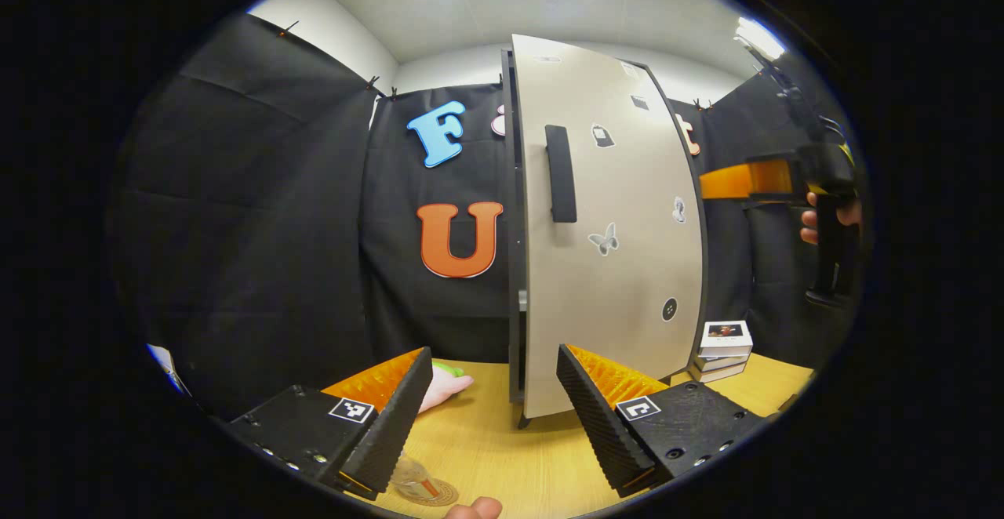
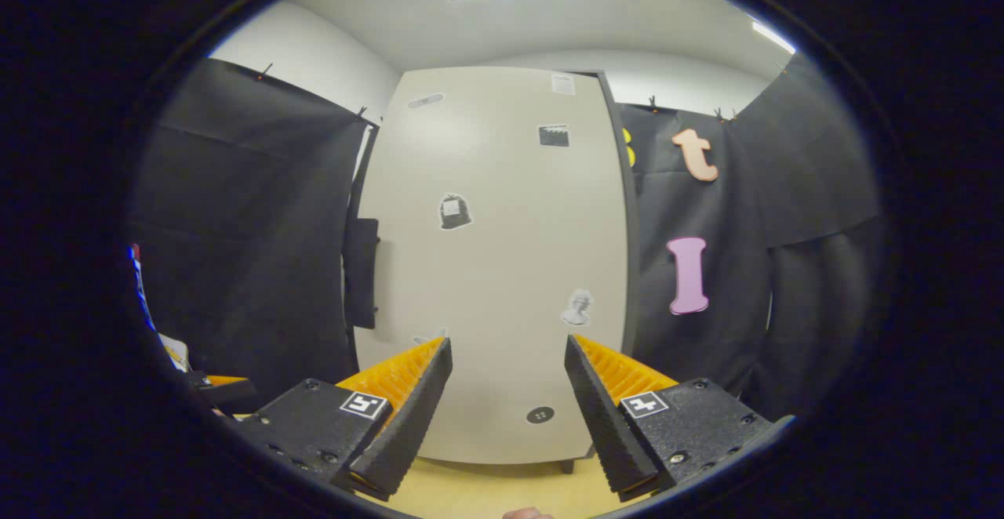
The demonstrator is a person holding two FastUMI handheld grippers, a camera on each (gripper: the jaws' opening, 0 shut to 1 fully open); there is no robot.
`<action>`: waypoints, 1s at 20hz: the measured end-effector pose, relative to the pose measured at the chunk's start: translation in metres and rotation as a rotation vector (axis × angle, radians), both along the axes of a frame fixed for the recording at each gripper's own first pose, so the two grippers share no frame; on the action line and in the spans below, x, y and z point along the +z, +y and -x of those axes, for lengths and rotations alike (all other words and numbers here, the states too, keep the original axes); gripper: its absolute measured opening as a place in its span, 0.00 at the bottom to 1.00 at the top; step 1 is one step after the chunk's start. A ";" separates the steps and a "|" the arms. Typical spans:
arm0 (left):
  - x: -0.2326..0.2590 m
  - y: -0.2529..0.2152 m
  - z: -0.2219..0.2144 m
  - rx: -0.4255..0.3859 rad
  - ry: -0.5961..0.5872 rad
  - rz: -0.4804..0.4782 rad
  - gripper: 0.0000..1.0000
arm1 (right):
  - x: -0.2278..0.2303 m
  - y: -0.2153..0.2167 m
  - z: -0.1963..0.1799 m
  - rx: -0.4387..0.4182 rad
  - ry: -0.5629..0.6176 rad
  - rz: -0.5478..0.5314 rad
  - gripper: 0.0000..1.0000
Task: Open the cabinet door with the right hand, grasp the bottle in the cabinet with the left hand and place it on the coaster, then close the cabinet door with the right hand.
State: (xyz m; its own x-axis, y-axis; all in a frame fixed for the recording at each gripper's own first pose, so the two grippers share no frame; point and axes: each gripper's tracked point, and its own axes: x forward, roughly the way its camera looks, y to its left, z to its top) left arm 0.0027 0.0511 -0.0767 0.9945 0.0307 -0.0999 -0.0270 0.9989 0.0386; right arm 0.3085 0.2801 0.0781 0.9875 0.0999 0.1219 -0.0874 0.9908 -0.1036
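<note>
You're holding both claws spread, gripping nothing: left claw (image 1: 494, 393) facing cabinet door (image 1: 612, 229) edge, bottle (image 1: 414, 480) sitting on coaster (image 1: 439, 494); right claw (image 2: 508, 386) facing door front.

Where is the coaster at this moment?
In the left gripper view the coaster lies on the wooden table at the bottom, below the left finger, under a clear bottle.

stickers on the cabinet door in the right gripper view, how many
6 on the cabinet door: two at the top, a clapperboard, a bag, a bust, a round one low down. The right gripper may hide more.
</note>
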 end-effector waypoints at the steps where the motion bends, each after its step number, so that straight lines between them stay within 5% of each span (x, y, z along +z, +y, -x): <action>1: 0.002 -0.005 -0.002 -0.009 0.003 0.003 0.96 | -0.003 -0.015 0.010 -0.032 -0.014 -0.002 0.93; 9: 0.022 -0.038 -0.009 -0.019 -0.038 0.004 0.96 | -0.062 -0.111 0.076 -0.247 0.027 0.006 0.94; 20: 0.030 -0.059 0.001 -0.025 -0.050 0.015 0.96 | -0.076 -0.142 0.102 -0.256 0.058 -0.068 0.94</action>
State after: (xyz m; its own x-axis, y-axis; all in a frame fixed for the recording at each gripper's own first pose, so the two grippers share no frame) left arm 0.0020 -0.0079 -0.0469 0.9987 0.0051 -0.0499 -0.0040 0.9997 0.0230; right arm 0.2068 0.1385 0.0021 0.9851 -0.1603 0.0627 0.1628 0.9859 -0.0380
